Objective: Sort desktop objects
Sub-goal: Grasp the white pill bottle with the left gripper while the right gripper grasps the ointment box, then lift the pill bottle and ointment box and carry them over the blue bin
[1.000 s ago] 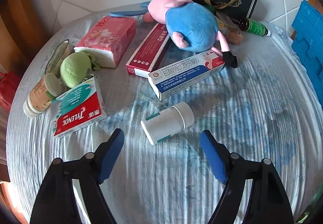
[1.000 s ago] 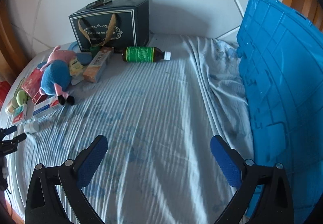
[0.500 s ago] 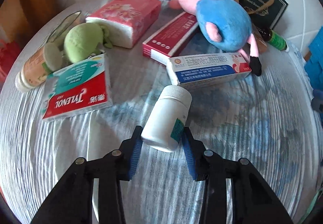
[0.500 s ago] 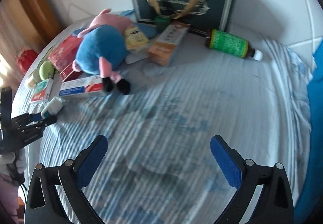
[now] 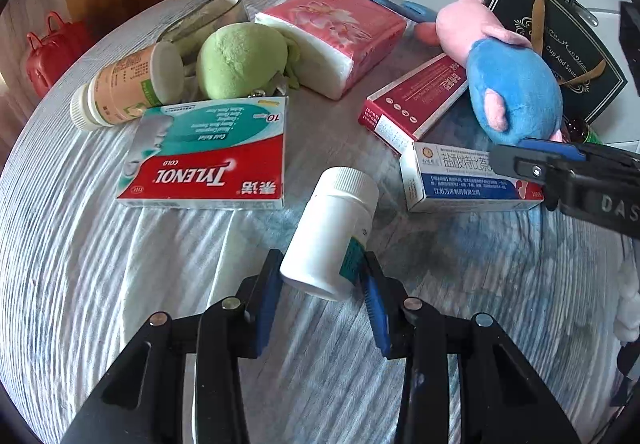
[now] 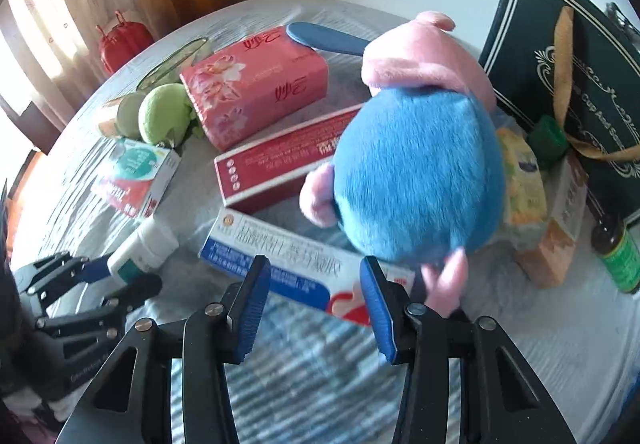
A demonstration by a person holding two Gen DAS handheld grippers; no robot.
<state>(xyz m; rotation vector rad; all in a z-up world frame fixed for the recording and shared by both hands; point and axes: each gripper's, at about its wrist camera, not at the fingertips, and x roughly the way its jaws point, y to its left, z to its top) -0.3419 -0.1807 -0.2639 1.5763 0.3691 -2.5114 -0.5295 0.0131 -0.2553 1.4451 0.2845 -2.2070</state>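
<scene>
My left gripper (image 5: 320, 284) is shut on a white pill bottle (image 5: 330, 232), cap pointing away, held just above the cloth; it also shows in the right wrist view (image 6: 140, 248). My right gripper (image 6: 312, 284) has narrowed around the white-and-blue medicine box (image 6: 288, 256) below the blue-and-pink plush pig (image 6: 416, 172); the pads look close to the box sides, but contact is unclear. In the left wrist view the right gripper (image 5: 560, 164) reaches over that box (image 5: 460, 180).
On the round clothed table (image 5: 120, 284) lie a Tylenol box (image 5: 208, 160), green plush ball (image 5: 240, 60), tan bottle (image 5: 124, 88), pink tissue pack (image 5: 336, 32), red box (image 5: 416, 96), dark gift bag (image 6: 572, 76), orange box (image 6: 556, 240) and green-labelled bottle (image 6: 616, 248).
My left gripper closed on the white bottle and lifted it slightly. My right gripper swung left across the table, narrowed, and came down over the white-and-blue box.
</scene>
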